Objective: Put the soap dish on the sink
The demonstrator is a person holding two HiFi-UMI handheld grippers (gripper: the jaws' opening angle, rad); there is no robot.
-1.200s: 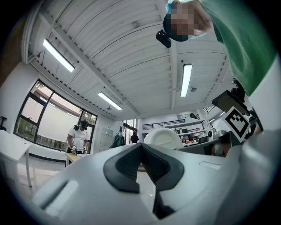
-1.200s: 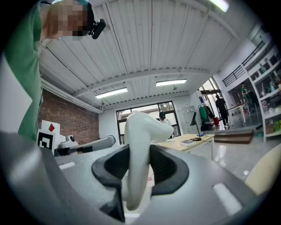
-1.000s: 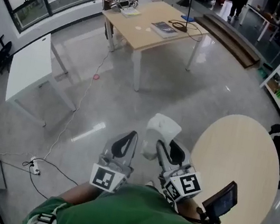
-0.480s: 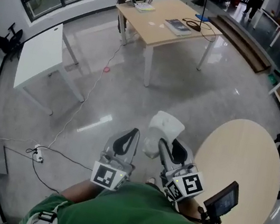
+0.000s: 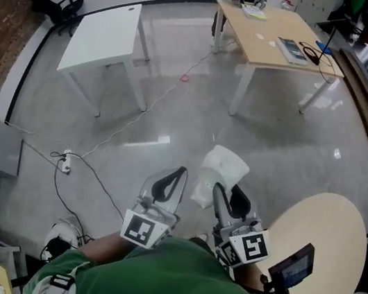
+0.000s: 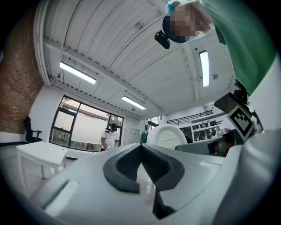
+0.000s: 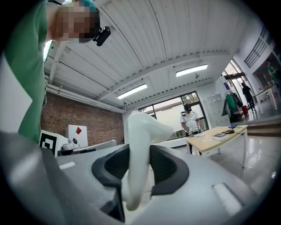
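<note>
carrying the soap dish, no sink in sight

the right gripper [image 5: 221, 195] pinches the white soap dish [image 5: 221, 169] by its near edge. in the right gripper view the dark pads press on a thin wall of the soap dish [image 7: 141, 132] from both sides, and most of its body sticks out past the jaws. the left gripper [image 5: 173, 177] sits just beside it at bottom centre of the head view, its jaws pressed together with nothing between them. the dish hangs in the air over the grey floor [image 5: 174, 120], touching nothing but the pads.

the step in hand looks like the carry toward a sink, and no sink shows in any view. to do it well, hold the pinch firm and the wrist level, since the grip is on one edge and the overhanging weight could lever the dish round or let it slip. the free left gripper could steady the far side if it tips.

open floor fills the middle of the head view. the round table [image 5: 324, 252] has its curved edge close at lower right, so a turn that way needs care. a cable [image 5: 111, 140] and power strip [image 5: 65, 163] trail across the floor at left centre, a likely trip risk. the white table [image 5: 103, 26] at upper left and the wooden table [image 5: 280, 43] at upper right stand well apart.
</note>
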